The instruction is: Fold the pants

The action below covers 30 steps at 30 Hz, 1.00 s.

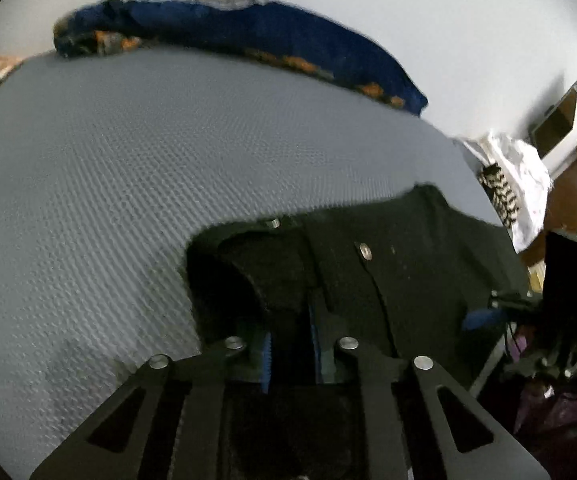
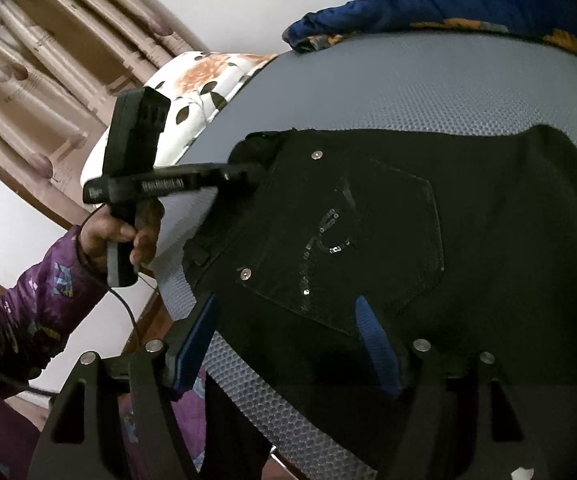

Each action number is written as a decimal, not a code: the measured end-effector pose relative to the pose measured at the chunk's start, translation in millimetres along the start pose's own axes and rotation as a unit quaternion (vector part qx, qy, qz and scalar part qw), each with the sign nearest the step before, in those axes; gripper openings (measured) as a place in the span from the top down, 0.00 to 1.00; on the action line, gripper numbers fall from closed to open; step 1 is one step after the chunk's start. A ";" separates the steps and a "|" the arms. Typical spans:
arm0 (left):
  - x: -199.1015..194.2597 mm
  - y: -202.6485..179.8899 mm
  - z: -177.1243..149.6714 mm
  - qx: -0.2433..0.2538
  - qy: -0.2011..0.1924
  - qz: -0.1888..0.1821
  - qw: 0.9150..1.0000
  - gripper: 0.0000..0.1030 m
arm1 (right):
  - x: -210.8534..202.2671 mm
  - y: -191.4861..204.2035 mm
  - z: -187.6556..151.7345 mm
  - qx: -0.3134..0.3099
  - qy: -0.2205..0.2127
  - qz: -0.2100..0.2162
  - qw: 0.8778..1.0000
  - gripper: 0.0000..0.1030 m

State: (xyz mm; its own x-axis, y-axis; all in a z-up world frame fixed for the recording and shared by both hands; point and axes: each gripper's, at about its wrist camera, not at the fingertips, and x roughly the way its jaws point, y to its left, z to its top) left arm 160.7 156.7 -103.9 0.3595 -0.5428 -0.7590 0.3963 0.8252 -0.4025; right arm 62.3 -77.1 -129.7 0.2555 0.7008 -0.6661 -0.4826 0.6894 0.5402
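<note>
Grey textured mattress (image 1: 108, 200) carrying black jeans (image 2: 428, 220); left tool (image 1: 290, 344) clamping waistband, right tool (image 2: 288, 344) spread open above pocket—judging it should be gripping hem squarely.

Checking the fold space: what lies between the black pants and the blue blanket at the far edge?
Only bare grey textured mattress separates the pants from the blanket; the left wrist view shows it.

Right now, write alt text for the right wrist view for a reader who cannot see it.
Black pants lie on a grey textured mat, back pocket up, with the right gripper open just above their near edge. At left, the left gripper meets the waistband corner, and a blue patterned cloth lies beyond.
</note>
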 end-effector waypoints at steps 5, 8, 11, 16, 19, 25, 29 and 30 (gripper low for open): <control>-13.7 -26.3 16.2 0.061 -0.047 0.032 0.997 0.89 | -3.5 -3.6 -5.1 0.007 -0.008 0.003 1.000 0.32; -6.0 -34.6 22.1 0.099 -0.054 0.066 0.991 0.89 | -1.3 -10.4 -11.6 0.014 -0.009 0.001 1.000 0.30; 11.6 -17.7 22.3 0.088 -0.039 0.075 0.992 0.89 | 0.1 -18.8 -18.1 0.034 -0.014 0.009 0.999 0.30; 20.5 2.0 8.0 0.062 -0.040 0.044 0.996 0.87 | -9.3 -13.2 -15.1 0.033 -0.023 0.015 0.999 0.29; 13.2 3.8 0.2 0.072 -0.054 0.053 0.995 0.80 | -23.5 -0.1 -10.4 0.018 -0.051 0.044 0.998 0.28; 3.7 7.2 1.4 0.045 -0.064 0.035 0.996 0.79 | 0.0 47.7 -2.9 -0.071 -0.007 0.084 0.994 0.28; -8.3 -7.2 21.1 0.051 -0.091 0.017 0.994 0.82 | 19.9 71.5 -13.7 -0.107 0.014 0.077 0.991 0.28; -8.4 -11.6 26.8 0.059 -0.092 0.016 0.994 0.82 | 21.8 74.0 -16.2 -0.112 0.014 0.075 0.991 0.28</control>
State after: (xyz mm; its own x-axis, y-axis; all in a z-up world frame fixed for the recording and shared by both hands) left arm 175.8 147.5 -79.1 0.5173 -0.5450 -0.6599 0.4751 0.8242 -0.3082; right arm 18.6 -13.7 -112.6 0.1452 0.7853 -0.6019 -0.6882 0.5172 0.5088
